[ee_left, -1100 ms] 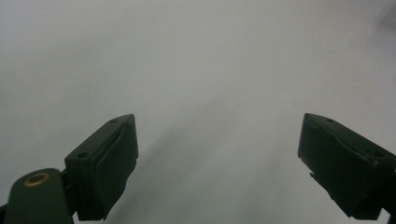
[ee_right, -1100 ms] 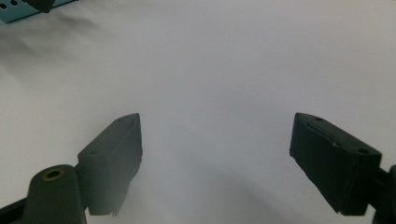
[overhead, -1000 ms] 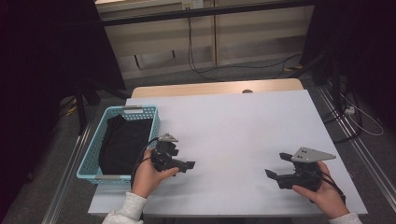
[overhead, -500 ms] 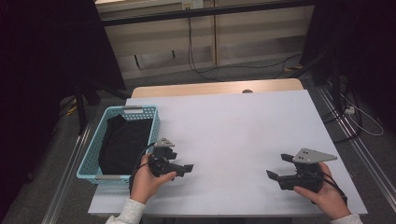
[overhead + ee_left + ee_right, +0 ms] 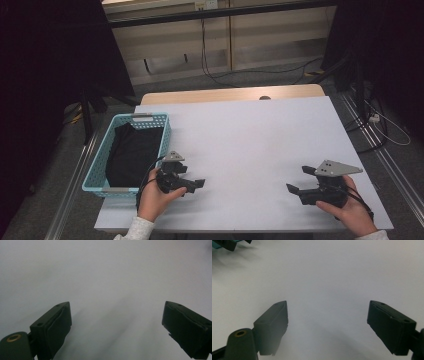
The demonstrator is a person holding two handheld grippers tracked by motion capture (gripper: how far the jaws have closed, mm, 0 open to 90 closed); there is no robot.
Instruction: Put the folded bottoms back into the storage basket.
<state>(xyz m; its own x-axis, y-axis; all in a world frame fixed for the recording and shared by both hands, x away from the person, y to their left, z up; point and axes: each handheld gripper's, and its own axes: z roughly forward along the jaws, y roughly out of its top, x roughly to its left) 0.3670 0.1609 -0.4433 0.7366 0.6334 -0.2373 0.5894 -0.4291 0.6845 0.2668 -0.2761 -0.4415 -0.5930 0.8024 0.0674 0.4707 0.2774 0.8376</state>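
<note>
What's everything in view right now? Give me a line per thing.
basket: 1, light blue, on the table's left edge
cloth: 1, black, lying inside the basket
table: 1, white top with a wooden strip along the far edge
cables: several, black, on the floor beyond the table; a white one at the right
left gripper: 1, black, open, beside the basket's near right corner, low over the table
right gripper: 1, black with a grey plate, open, at the table's near right
hands: 2, one on each gripper, coming in from the near edge
</note>
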